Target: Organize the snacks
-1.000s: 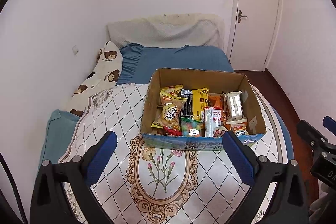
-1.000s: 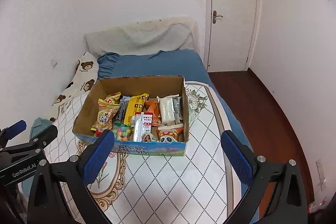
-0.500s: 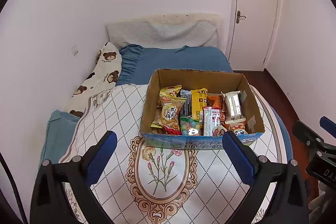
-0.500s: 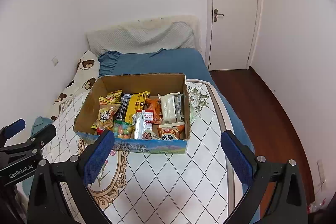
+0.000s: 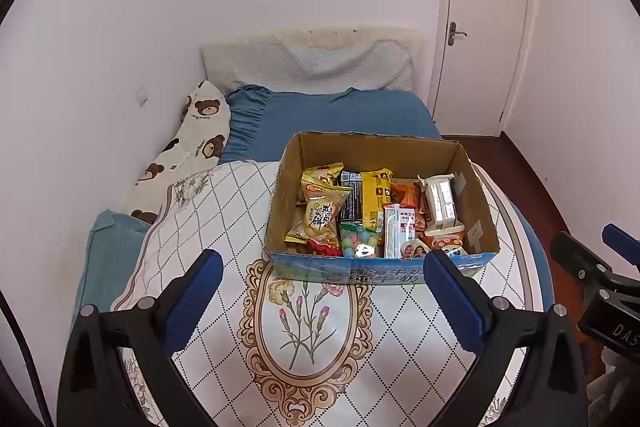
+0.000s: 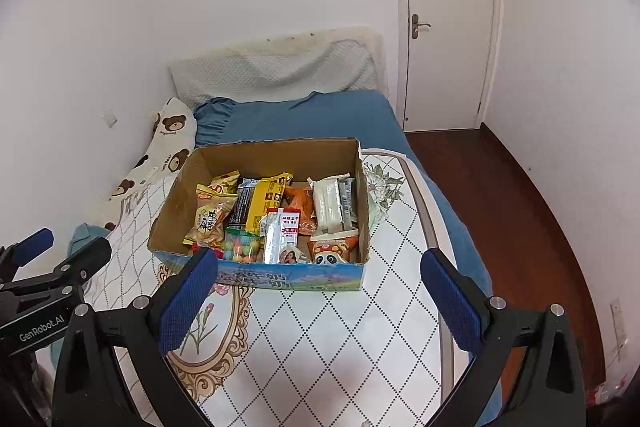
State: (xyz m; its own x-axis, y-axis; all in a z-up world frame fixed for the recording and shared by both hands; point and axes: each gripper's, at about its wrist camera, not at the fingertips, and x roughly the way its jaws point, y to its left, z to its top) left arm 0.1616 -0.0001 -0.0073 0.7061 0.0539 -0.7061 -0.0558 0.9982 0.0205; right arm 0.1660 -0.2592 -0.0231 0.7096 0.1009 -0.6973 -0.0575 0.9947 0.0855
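An open cardboard box sits on a white patterned quilt on the bed. It holds several snack packets: a yellow biscuit bag, a yellow and black packet, a white wrapped pack, a silver sachet and a panda packet. My left gripper is open and empty, in front of the box. My right gripper is open and empty, in front of the box.
The quilt covers a blue bed. A bear-print pillow lies along the left wall. A white door and dark wood floor are on the right. Each gripper shows at the other view's edge.
Both grippers have drawn back and risen slightly, so the box sits a little farther off. Nothing was grasped or moved.
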